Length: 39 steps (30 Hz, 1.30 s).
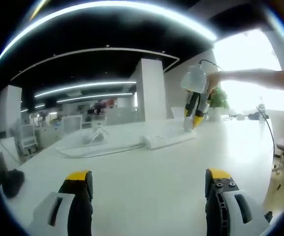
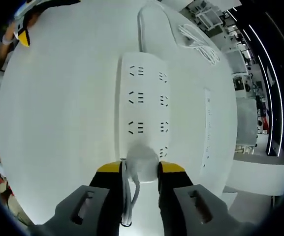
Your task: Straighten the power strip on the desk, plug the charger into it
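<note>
A white power strip (image 2: 142, 98) lies flat on the white desk (image 2: 58, 123), its sockets facing up and its cord (image 2: 151, 24) running off the far end. My right gripper (image 2: 142, 169) is shut on a white charger (image 2: 142, 158), which sits over the near end of the strip; the charger's cable (image 2: 131, 196) trails back between the jaws. In the left gripper view the strip (image 1: 169, 140) lies far across the desk, with the right gripper (image 1: 195, 115) standing over its right end. My left gripper (image 1: 148, 179) is open, low over bare desk with nothing between its fingers.
A coiled white cable (image 2: 201, 44) lies beyond the strip, and a long thin white bar (image 2: 208, 123) lies to its right. A black object (image 1: 11, 179) sits at the desk's left edge. A person's arm (image 1: 260, 78) reaches in from the right. A green plant (image 1: 219, 98) stands behind.
</note>
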Each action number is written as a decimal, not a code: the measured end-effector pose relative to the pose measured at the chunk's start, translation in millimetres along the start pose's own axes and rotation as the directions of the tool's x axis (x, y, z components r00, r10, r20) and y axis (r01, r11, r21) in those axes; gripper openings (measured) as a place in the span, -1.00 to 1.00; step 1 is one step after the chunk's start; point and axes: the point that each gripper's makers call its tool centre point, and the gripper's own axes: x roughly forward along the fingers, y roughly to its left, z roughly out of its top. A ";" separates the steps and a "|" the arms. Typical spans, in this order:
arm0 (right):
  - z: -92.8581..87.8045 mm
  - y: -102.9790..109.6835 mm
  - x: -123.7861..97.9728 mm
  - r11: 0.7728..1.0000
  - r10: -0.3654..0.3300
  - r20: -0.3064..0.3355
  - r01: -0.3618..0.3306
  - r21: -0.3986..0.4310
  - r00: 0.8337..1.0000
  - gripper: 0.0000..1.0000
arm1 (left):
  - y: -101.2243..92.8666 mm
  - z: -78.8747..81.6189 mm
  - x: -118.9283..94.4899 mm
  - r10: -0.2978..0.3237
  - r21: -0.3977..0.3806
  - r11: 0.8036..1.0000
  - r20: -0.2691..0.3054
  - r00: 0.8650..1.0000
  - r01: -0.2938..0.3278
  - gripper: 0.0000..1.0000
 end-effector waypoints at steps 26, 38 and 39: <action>-1.8 -2.9 3.8 0.994 0.070 -0.032 -0.067 0.092 0.997 -0.55 | 1.0 -2.0 3.1 0.006 0.009 1.000 -0.021 1.000 -0.005 0.96; -0.8 1.8 8.0 0.997 0.057 -0.039 -0.055 0.053 0.998 -0.55 | 1.0 -2.6 3.7 0.014 0.011 1.000 -0.023 1.000 -0.013 0.96; -1.9 2.1 9.2 0.998 0.047 -0.048 -0.045 0.047 0.998 -0.55 | 0.6 -2.4 4.3 0.013 0.011 1.000 -0.024 1.000 -0.013 0.96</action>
